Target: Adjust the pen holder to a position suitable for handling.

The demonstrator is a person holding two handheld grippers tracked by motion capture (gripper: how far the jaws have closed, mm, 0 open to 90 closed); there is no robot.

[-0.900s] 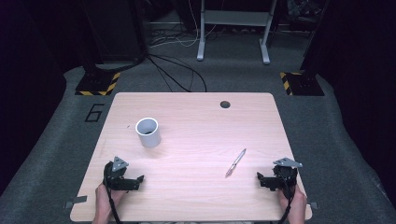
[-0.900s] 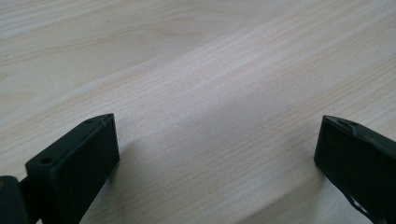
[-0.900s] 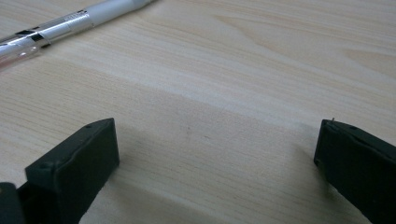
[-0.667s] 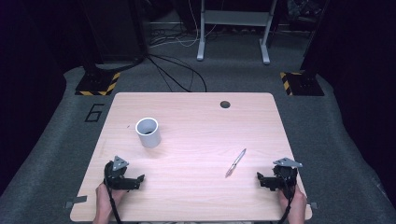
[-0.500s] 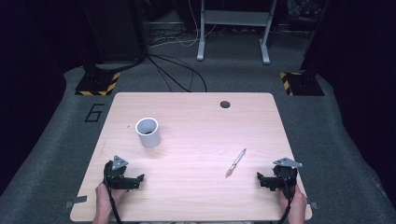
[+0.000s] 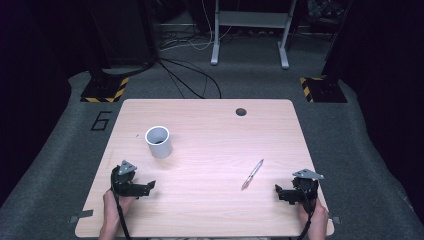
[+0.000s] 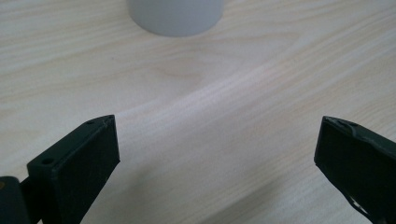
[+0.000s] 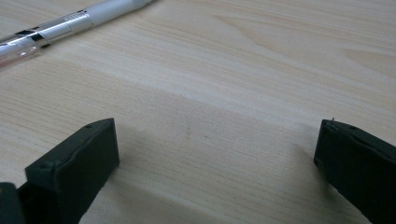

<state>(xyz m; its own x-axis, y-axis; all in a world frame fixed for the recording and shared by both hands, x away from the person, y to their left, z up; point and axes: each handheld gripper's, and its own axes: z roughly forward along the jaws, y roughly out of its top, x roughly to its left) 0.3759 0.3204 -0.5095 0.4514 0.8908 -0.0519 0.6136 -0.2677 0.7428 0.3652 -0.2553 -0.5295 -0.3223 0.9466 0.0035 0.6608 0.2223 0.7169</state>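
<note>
The tabletop (image 6: 210,150) lies bare around a white cup (image 6: 159,142). Left claw (image 6: 145,186), released, rests near the front edge below the cup; right claw (image 6: 280,192), released, sits far right. A pen (image 6: 252,174) lies right of the cup; its print is unreadable.

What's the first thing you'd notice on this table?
A white cup stands upright on the left part of the wooden table, and a pen lies toward the right. Near the front edge, the left hand-held gripper and right hand-held gripper rest open, holding nothing.
</note>
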